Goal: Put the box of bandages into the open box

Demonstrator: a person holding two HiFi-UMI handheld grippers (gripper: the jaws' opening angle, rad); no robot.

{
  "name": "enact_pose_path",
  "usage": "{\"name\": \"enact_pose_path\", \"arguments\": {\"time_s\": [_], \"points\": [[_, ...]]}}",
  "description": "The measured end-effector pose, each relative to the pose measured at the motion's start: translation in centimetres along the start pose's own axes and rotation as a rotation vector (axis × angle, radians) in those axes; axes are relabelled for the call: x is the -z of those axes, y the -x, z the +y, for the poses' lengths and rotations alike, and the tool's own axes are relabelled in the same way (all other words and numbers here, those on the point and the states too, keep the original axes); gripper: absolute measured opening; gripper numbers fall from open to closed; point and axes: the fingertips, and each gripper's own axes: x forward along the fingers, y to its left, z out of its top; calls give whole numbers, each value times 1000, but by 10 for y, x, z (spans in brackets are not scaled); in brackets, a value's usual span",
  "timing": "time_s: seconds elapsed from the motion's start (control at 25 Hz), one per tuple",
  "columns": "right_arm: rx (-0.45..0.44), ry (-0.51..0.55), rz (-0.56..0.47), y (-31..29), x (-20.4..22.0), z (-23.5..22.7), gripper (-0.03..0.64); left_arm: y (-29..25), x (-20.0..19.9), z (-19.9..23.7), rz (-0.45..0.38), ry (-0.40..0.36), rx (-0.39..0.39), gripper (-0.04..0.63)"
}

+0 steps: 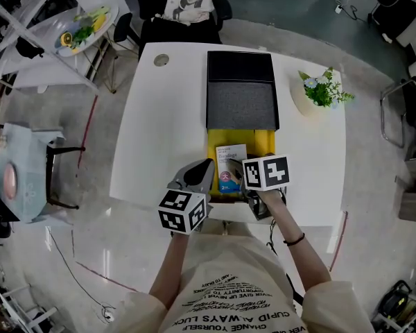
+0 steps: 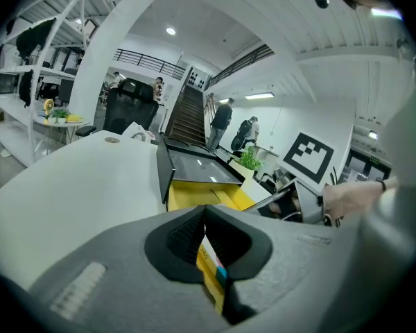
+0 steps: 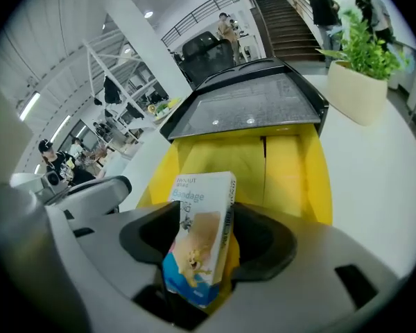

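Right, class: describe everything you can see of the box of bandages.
The box of bandages is a slim cardboard carton. It is white on top with "Bandage" in blue, has a tan plaster and a cartoon figure in the middle, and a blue band at the bottom. It looks closed and undamaged. It stands on end, slightly tilted, between the jaws of the right gripper, which look apart rather than clamped. It is at the near end of the yellow inside of the open box.
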Motion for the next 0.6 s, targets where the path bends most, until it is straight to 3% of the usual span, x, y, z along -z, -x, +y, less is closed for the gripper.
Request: {"name": "enact_pose_path", "arguments": {"time_s": [0.36, 0.6], "points": [[61, 31, -14, 0, 1, -1, 235, 3, 0, 1, 0, -1, 2, 23], [65, 62, -99, 16, -9, -1, 219, 8, -4, -3, -17, -30, 13, 23]]}}
